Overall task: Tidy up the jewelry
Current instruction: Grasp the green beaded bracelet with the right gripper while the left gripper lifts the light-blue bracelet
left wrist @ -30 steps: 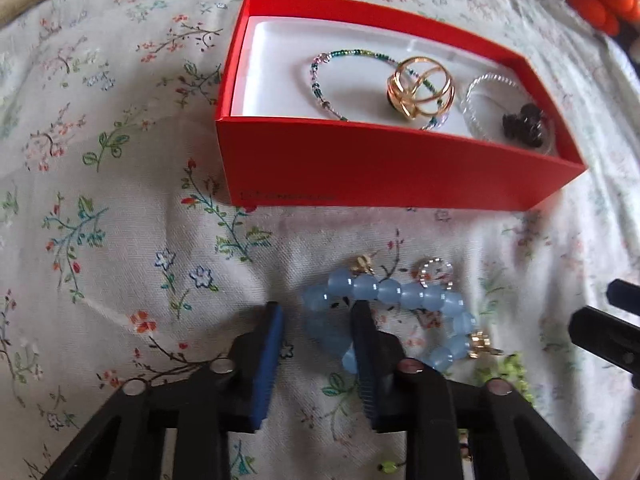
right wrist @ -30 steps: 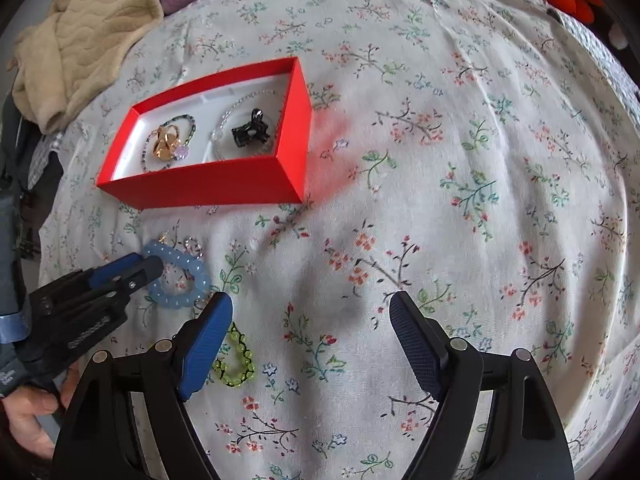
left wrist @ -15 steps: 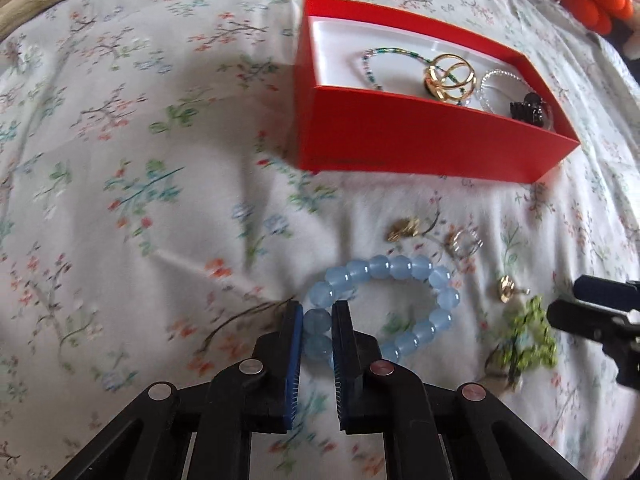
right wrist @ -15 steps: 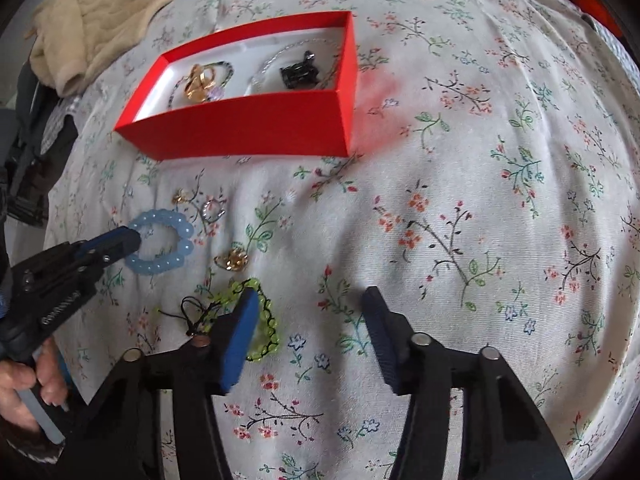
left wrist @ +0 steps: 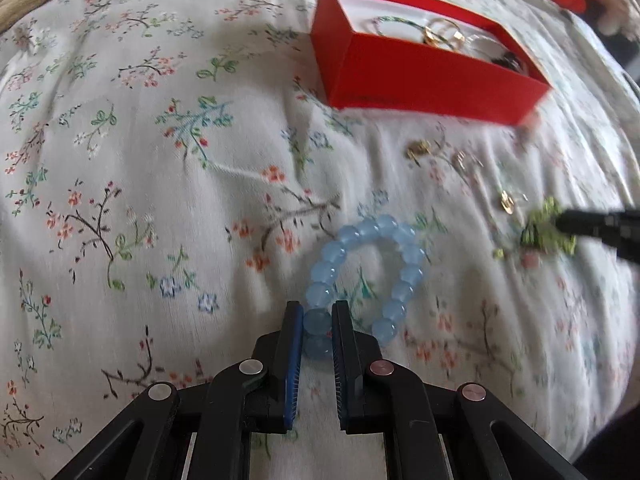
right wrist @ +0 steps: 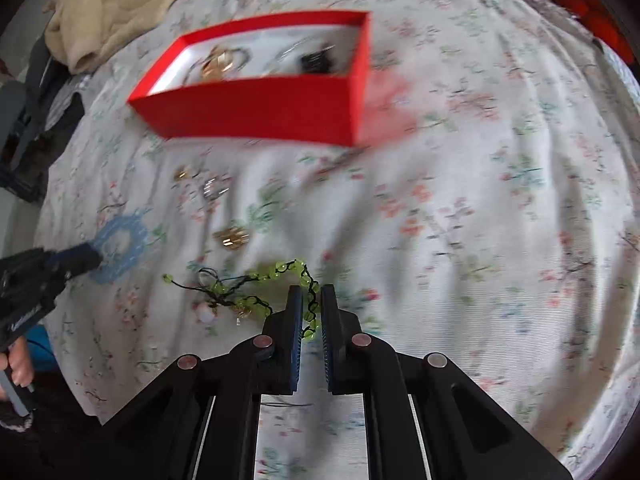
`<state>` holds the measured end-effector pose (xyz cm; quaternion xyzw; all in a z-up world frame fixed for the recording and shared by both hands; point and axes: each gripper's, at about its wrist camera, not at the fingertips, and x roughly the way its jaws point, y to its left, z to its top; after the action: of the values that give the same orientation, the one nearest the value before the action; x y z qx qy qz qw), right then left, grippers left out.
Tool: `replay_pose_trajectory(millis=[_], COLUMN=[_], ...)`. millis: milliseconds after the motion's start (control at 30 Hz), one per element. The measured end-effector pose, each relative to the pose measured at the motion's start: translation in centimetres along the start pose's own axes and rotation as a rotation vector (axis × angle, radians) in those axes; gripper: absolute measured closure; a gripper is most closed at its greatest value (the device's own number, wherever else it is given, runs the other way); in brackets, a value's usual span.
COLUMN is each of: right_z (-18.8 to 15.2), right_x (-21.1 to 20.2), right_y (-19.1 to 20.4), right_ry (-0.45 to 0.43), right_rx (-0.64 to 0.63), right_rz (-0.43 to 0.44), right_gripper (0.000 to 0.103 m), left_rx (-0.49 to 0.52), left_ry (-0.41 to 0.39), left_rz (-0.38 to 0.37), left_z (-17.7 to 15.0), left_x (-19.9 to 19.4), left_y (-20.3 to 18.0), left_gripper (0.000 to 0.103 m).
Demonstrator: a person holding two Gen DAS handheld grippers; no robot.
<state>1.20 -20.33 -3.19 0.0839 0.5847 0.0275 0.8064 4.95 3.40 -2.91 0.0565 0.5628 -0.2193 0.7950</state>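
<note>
- The left claw is clamped on the blue bracelet, gripping two beads at the loop's 7 o'clock edge; the rest of the ring lies on the bed.
- The right claw is closing around the green bracelet, with its beaded strand between the pads and its black cord trailing toward 9 o'clock.
- The red box sits at 1 o'clock in the left view, already holding several pieces.
- Small gold pieces lie loose on the bed between the box and both bracelets.
- Blue bracelet: smooth round beads, probably slippery, likely on elastic, light; a pinch across one or two beads suits it.
- Green bracelet: limp, very light, small beads on thin cord; it will dangle and may snag, so grip the beaded strand, not the loose cord.
</note>
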Motion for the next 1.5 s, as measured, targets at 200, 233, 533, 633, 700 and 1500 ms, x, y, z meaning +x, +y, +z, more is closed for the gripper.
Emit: replay_pose_trajectory(millis=[200,233,533,633,700,1500], right_z=[-0.2,-0.4,-2.4,-2.6,-2.4,0.1], right_x=[-2.5,-2.8,-0.2,0.7,0.9,1.5], right_y=[-1.0,-1.1,1.5,2.5,2.7,4.8], right_ry=[-0.085,-0.095,-0.033,-0.03,-0.036,-0.04], right_rx=[-0.047,-0.055,-0.226,-0.282,-0.282,-0.253], right_rz=[0.061,0.062,0.009,-0.044,-0.052,-0.04], right_gripper=[0.077,0.057,0.036,0.033,0.033,0.087], left_rx=[0.172,0.201,0.332,0.325,0.296,0.114], left_ry=[-0.071,-0.092,-0.046,-0.052,-0.047,-0.071], left_rz=[0.003,-0.001,0.035,0.034,0.023,0.022], left_z=[-1.5,-1.8,-2.1,-1.9,-1.5,-0.5], left_x=[-1.5,-1.7,1.0,1.3,1.4,0.3], left_y=[-1.3,-1.6,-3.6,-3.6,-3.3,-2.3], left_gripper=[0.073,0.056,0.039,0.039,0.039,0.095])
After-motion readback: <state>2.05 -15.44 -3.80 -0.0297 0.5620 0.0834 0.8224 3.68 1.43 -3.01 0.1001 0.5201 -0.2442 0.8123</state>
